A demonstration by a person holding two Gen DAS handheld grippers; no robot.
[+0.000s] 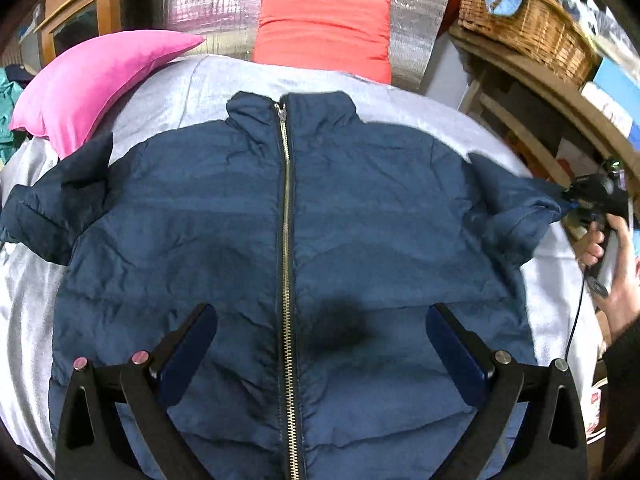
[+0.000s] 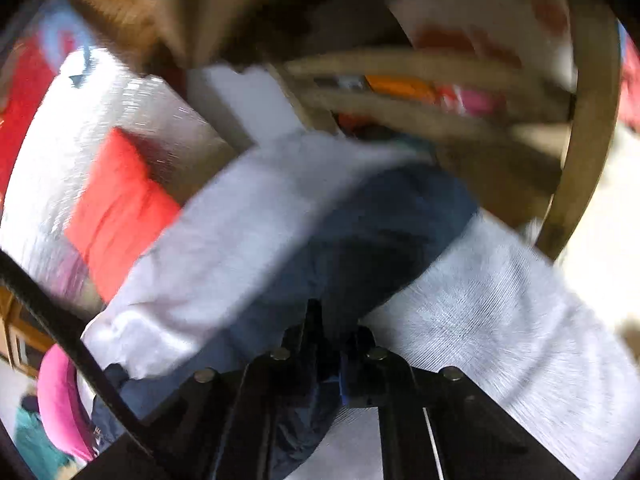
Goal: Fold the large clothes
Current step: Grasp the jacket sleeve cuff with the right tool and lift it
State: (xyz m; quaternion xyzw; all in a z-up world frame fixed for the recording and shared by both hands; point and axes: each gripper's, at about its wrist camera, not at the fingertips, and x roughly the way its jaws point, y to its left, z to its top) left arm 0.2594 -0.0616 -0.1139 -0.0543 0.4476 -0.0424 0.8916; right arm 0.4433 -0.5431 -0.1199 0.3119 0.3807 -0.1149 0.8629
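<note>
Navy quilted zip jacket lies collar-away; left gripper hovers, fingers apart; right gripper clamps its sleeve.

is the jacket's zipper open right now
No, the jacket lies flat with its zipper closed from hem up to the collar.
</note>
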